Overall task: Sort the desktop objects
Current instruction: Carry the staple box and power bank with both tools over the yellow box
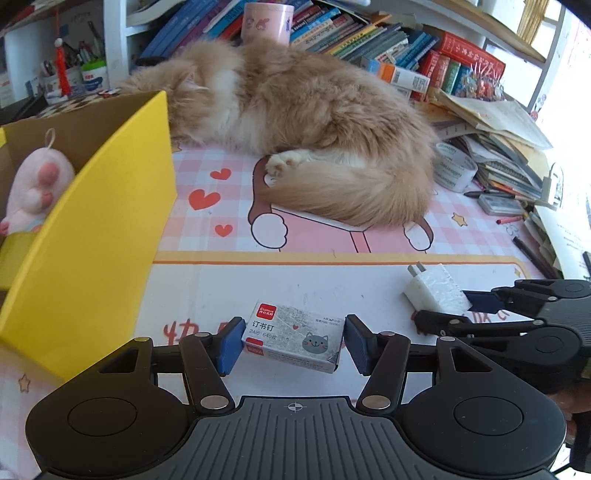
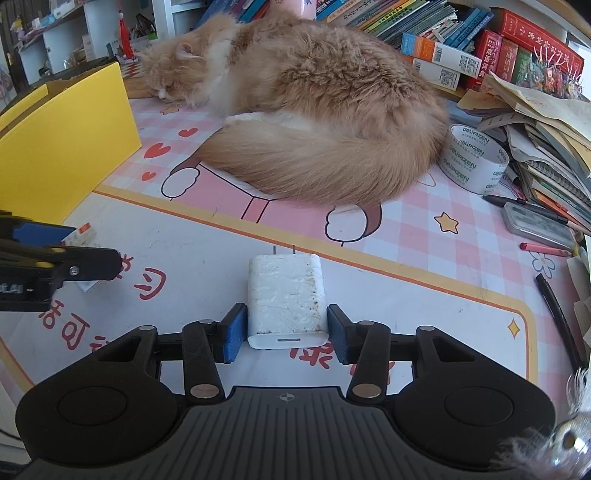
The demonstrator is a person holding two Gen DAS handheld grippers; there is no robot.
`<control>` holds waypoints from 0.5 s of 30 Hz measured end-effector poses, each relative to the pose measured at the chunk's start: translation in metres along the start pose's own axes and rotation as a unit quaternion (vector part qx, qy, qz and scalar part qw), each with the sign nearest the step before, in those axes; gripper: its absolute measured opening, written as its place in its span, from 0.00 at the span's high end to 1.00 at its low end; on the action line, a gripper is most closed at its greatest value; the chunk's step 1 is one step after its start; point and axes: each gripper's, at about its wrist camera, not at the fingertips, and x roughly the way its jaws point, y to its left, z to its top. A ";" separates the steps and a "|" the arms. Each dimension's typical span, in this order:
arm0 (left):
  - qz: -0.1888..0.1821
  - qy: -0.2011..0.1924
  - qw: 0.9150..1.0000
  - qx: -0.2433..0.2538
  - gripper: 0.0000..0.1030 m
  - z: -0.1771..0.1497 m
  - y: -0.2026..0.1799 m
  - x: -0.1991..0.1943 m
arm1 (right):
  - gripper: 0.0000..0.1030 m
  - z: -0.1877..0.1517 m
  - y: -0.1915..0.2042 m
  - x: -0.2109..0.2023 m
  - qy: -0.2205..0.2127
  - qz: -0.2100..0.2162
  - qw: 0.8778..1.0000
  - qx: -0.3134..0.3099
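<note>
Pink-checked desk mat (image 2: 424, 206): covers the desk; bookshelves (image 1: 369, 33) behind, a fluffy ginger cat (image 2: 314, 107) asleep at twelve o'clock.
Yellow box (image 1: 92, 240): at nine o'clock; only the left wrist view looks inside, where a pink plush paw (image 1: 37, 188) lies.
Tape roll (image 2: 476, 162): at two o'clock, clearest in the right wrist view.
White charger (image 2: 286, 299): on the mat, long axis toward twelve, prongs pointing at the cat.
Staple box (image 1: 293, 338): long axis running nine to three.
Right gripper (image 2: 286, 328): pads grasping the charger's sides.
Left gripper (image 1: 293, 341): clenched on the staple box ends.
</note>
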 end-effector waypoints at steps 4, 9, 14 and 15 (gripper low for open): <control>0.000 -0.012 1.000 -0.011 0.44 -0.004 0.003 -0.012 | 0.61 0.001 0.002 -0.001 0.001 -0.005 1.000 0.003; -0.008 -0.030 0.999 -0.021 0.44 -0.006 0.008 -0.030 | 0.61 0.000 0.008 -0.009 -0.004 -0.002 1.000 0.001; -0.027 -0.042 0.999 -0.010 0.44 -0.010 0.012 -0.046 | 0.61 0.000 0.018 -0.030 -0.021 -0.001 1.000 0.020; -0.031 -0.043 0.999 -0.005 0.44 -0.010 0.013 -0.048 | 0.61 0.000 0.021 -0.034 -0.023 -0.001 0.999 0.027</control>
